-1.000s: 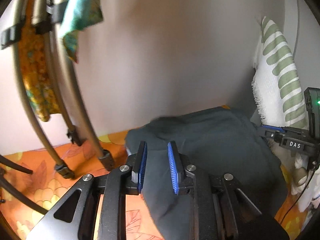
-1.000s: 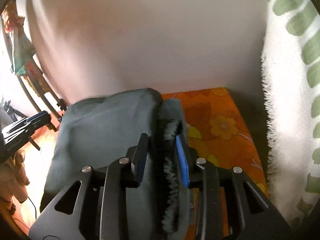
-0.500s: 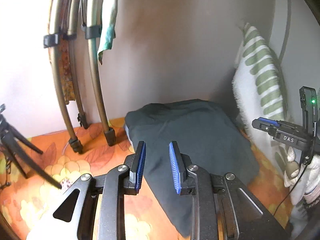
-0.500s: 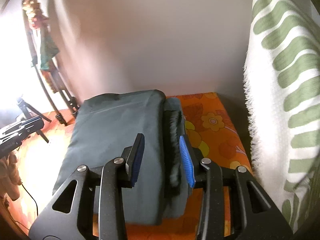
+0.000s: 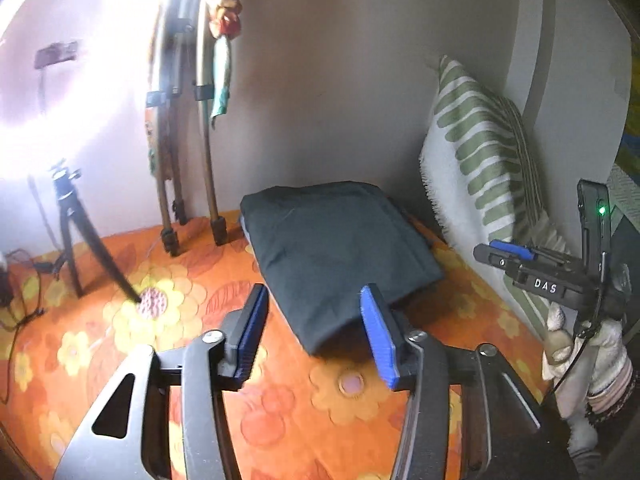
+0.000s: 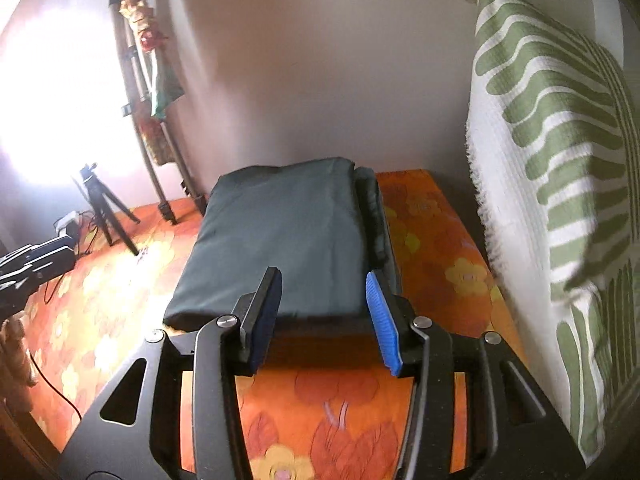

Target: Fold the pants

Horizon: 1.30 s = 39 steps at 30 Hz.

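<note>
I judge the folding done: the pants [image 6: 280, 236] lie as a compact dark rectangle on the orange floral bedspread [image 6: 432, 240] by the wall, soft matte cloth with rounded edges. My left gripper [image 5: 316, 332] and right gripper [image 6: 324, 316] have just been opening; both jaws stand apart, nothing between them.

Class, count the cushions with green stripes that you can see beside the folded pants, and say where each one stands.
1. The striped cushion stands upright against the wall, right of the folded pants. Others may lie outside both views.
</note>
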Tool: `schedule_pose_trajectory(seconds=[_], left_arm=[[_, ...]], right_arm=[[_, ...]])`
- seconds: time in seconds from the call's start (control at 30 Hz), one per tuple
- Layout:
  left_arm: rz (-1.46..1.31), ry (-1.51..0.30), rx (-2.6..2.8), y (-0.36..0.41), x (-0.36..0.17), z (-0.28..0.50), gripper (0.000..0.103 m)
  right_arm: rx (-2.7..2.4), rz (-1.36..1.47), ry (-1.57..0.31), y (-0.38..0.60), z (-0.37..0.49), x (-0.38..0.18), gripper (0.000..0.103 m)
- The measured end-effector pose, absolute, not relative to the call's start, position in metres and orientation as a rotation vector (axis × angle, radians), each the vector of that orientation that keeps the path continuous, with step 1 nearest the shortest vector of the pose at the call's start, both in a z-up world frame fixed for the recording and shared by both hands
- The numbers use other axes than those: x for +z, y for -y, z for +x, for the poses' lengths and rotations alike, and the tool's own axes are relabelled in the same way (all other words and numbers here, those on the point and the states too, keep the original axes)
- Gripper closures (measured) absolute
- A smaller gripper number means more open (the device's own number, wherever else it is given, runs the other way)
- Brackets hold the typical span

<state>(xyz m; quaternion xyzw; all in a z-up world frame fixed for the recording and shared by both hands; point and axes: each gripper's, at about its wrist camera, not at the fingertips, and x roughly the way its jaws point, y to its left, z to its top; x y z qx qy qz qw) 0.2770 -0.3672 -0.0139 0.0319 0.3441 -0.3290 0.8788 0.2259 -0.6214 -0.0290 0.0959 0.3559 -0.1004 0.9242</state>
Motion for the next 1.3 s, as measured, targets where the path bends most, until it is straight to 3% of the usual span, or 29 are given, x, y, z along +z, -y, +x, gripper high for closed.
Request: schedule_pose_trajectory(seconds=[0.13,0.2,0.37,0.57,0.77,1.3], left_arm=[[0.056,-0.712,-0.661,0.354,-0.012,0.253,0.047],[0.045,-0.719,-0.66,0.349,-0.012,0.243,0.042],[0.032,-0.705,-0.64,0.335,-0.011,0.217,0.041],[0.062,-0.684,-0.629,0.329,-0.01,0.19,0.034],[0.096,-0.678,-0.625,0.329,-0.012,0.173,0.029],[0.109,-0.669,-0.603,0.318,-0.027,0.155,0.029]], right_arm=[[-0.216,0.177,-0.727,0.606,0.202,-0.026,0.055],[-0.225,0.169,-0.72,0.599,0.19,-0.023,0.049],[-0.233,0.181,-0.691,0.579,0.163,-0.016,0.046],[-0.284,0.164,-0.661,0.554,0.14,-0.015,0.027],[-0.31,0.134,-0.651,0.533,0.126,-0.016,0.019],[-0.348,0.111,-0.587,0.524,0.104,-0.013,0.008]])
